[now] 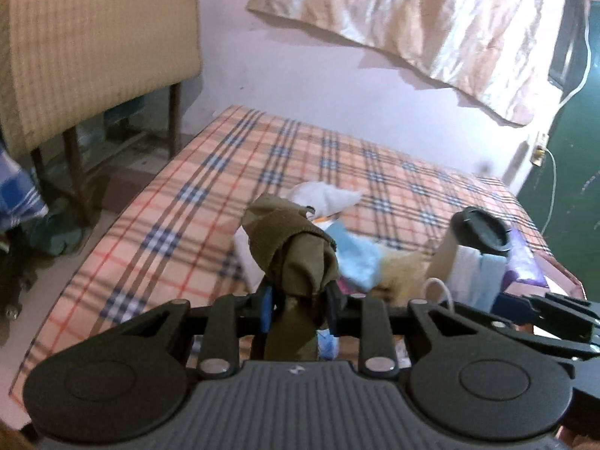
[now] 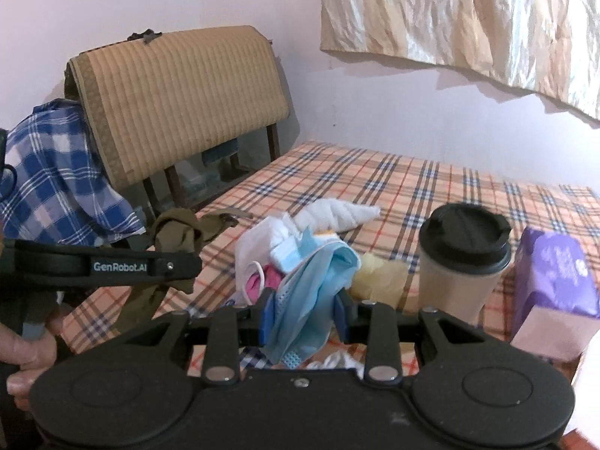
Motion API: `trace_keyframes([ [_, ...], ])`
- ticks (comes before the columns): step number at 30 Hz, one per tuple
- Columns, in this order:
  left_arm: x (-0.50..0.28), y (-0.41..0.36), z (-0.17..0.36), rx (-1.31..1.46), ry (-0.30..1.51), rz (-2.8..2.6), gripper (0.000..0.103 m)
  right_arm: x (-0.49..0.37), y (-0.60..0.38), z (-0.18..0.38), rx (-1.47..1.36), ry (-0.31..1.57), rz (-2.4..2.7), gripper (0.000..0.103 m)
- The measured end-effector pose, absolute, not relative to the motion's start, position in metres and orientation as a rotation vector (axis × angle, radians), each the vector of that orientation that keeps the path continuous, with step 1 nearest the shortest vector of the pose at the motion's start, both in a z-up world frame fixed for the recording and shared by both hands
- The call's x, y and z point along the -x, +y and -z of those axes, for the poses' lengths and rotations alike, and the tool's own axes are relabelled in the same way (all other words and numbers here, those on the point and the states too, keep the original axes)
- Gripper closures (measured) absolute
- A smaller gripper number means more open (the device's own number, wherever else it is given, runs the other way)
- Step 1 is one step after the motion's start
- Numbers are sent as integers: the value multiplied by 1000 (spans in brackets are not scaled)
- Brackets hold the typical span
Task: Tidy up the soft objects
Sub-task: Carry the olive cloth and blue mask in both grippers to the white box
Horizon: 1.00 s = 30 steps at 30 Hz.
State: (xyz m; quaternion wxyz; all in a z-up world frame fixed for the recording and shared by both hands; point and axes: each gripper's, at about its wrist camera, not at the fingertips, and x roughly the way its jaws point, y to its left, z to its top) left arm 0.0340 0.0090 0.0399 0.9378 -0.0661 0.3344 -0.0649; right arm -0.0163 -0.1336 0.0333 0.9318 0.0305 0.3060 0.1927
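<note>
Olive cloth (image 1: 296,251) is pinched in my left tongs (image 1: 298,309), lifted off the plaid bed (image 1: 157,225). My right tongs (image 2: 302,315) pinch a blue mask (image 2: 311,292) above the soft pile (image 2: 300,240). Cup (image 2: 461,262) at three o'clock of it, purple pack (image 2: 555,273) beyond.

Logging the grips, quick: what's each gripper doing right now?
Left gripper: shut on the olive cloth.
Right gripper: shut on the blue mask.
</note>
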Motion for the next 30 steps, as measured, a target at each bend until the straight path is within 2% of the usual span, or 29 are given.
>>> trace_keyframes([
  [11,-50,-22,-59,99,668,190,74,-8,-155,-59,-56,616,-356,63],
  [30,-64,-74,-74,69,655,282,74,-15,-208,-63,-82,617,-264,63],
])
